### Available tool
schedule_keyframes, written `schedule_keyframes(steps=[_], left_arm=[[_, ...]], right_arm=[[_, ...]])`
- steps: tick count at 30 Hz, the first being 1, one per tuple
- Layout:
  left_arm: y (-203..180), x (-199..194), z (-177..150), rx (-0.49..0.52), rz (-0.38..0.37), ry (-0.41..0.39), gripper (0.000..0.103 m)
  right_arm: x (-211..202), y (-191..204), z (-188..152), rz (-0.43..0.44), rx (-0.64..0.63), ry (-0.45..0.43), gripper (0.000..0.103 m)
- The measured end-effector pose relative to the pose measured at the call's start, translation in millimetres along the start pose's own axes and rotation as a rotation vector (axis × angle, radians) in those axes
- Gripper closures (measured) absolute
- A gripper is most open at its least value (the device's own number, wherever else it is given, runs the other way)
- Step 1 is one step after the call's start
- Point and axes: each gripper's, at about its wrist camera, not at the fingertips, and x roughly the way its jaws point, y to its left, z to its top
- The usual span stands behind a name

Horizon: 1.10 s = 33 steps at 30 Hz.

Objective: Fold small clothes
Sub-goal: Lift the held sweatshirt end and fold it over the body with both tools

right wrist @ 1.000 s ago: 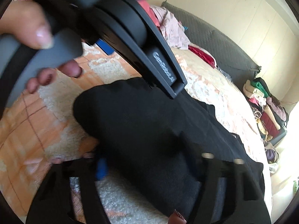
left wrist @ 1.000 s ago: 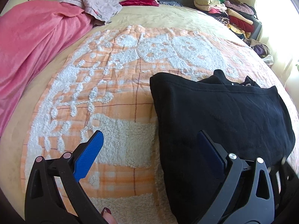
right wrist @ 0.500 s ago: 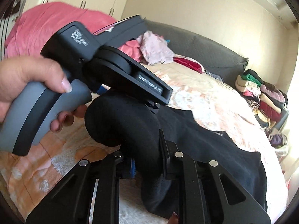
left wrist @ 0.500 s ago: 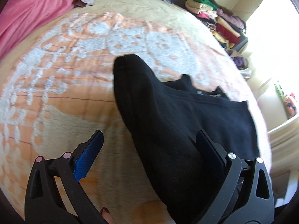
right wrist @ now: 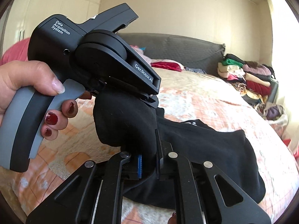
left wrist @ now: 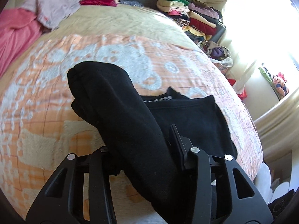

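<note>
On the bed [left wrist: 130, 24], over an orange-and-white blanket [left wrist: 46, 97], a black garment [left wrist: 196, 123] lay partly flat, with one edge raised off the surface. Both grippers held that raised edge. The left gripper [left wrist: 142, 147] was pinching a thick fold of it, its jaws closed onto the cloth. The right gripper [right wrist: 149, 160] was likewise pressed on a bunch of the same fabric, just below the left tool, which a hand [right wrist: 28, 85] with red nails gripped by its grey handle.

The step in hand looked like a fold in mid-lift: one side of the garment picked up, the rest lying on the blanket toward the window side. Next, both grippers would probably need to carry the lifted edge across the flat part together, keeping it level, and release only once the edges lined up. The cloth seemed thick and soft, so it might sag or bunch between the two grips.

Beyond, a pink sheet [left wrist: 16, 35] and a pale crumpled garment [left wrist: 54, 9] lay near the headboard [right wrist: 177, 50], and a stack of folded clothes [left wrist: 190, 15] sat at the far corner. All were well apart from the fold, with nothing lying in its path.
</note>
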Motion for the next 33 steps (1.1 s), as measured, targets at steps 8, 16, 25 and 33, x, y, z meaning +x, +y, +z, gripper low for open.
schedule_keyframes(steps=[8,16,25,33], left_arm=[[-32,-2,5,0.044,0.015,0.002,0.073],[-49,-2,7,0.06,0.026,0.01,0.074],[-67,2,9,0.077,0.035,0.018,0.074],[-86,14,8,0.094,0.035,0.035,0.074]], right_arm=[[-18,-16,0,-0.017,0.064,-0.018,0.095],[-29,-26,-2,-0.021,0.121,-0.024,0.095],[-34,-43,-3,-0.032,0.158,-0.025,0.095],[-39,-56,-11,-0.041,0.191,-0.021,0.095]])
